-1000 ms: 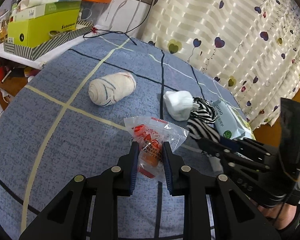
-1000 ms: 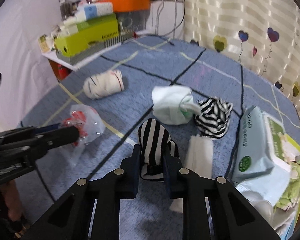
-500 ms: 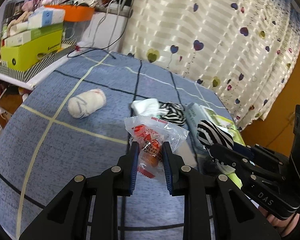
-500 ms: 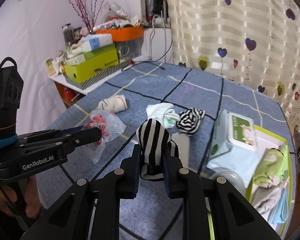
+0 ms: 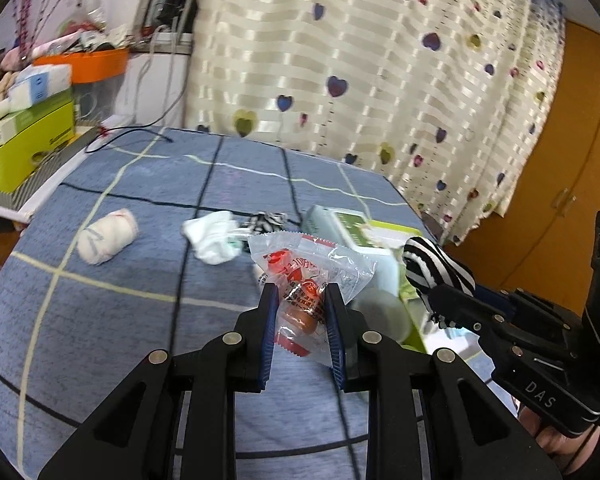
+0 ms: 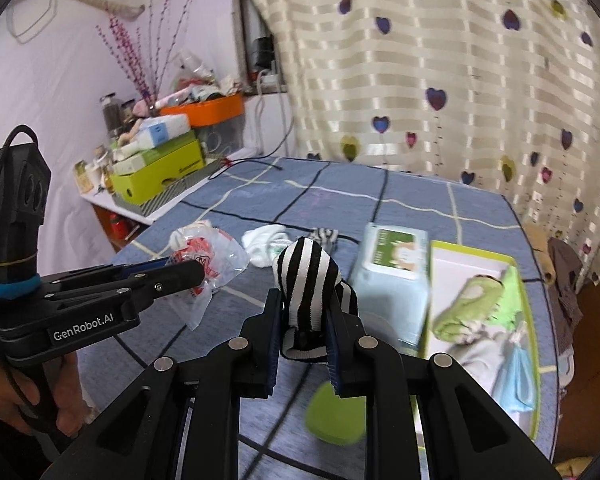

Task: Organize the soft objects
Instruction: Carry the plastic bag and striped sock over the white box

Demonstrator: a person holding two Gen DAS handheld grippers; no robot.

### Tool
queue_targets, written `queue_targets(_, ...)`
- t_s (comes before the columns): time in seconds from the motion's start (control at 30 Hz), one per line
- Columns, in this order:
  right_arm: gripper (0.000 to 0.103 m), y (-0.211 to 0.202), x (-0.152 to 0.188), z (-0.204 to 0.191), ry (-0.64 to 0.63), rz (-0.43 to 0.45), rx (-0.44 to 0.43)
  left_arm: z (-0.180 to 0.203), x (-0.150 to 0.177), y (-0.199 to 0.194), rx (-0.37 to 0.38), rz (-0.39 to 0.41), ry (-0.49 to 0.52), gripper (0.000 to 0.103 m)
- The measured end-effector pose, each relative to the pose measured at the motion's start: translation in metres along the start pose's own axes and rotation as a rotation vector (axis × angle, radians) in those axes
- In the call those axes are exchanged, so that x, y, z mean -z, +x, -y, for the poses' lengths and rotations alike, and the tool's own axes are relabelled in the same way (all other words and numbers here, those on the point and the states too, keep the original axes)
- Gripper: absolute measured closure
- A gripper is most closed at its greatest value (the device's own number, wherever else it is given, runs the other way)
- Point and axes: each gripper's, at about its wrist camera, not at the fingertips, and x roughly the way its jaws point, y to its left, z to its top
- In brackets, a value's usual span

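The left gripper [image 5: 302, 300] is pinching a clear snack packet [image 5: 312, 268] with red print above the blue checked bedspread [image 5: 120, 320]. At the right, the right gripper [image 5: 440, 300] is gripping a black-and-white striped sock [image 5: 436, 266]. A rolled white sock [image 5: 106, 236], a crumpled white sock [image 5: 212, 238] and a wipes pack [image 5: 348, 232] are lying beyond.

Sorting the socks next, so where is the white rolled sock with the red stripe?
In the left wrist view, the white rolled sock lies alone at the left on the blue bedspread, left of the crumpled white sock.
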Motion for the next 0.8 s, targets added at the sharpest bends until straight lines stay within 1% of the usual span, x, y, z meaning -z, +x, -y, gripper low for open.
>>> queue_targets(0.37, 0.084, -0.037, 0.015, 0.043, 0.072, 0.042, 0.061, 0.050, -0.003, 0.007, 0.055, -0.008, 0.074, 0.079)
queue_targets(0.8, 0.084, -0.083, 0.030, 0.094, 0.159, 0.095, 0.172, 0.084, -0.002, 0.008, 0.096, -0.014, 0.122, 0.079)
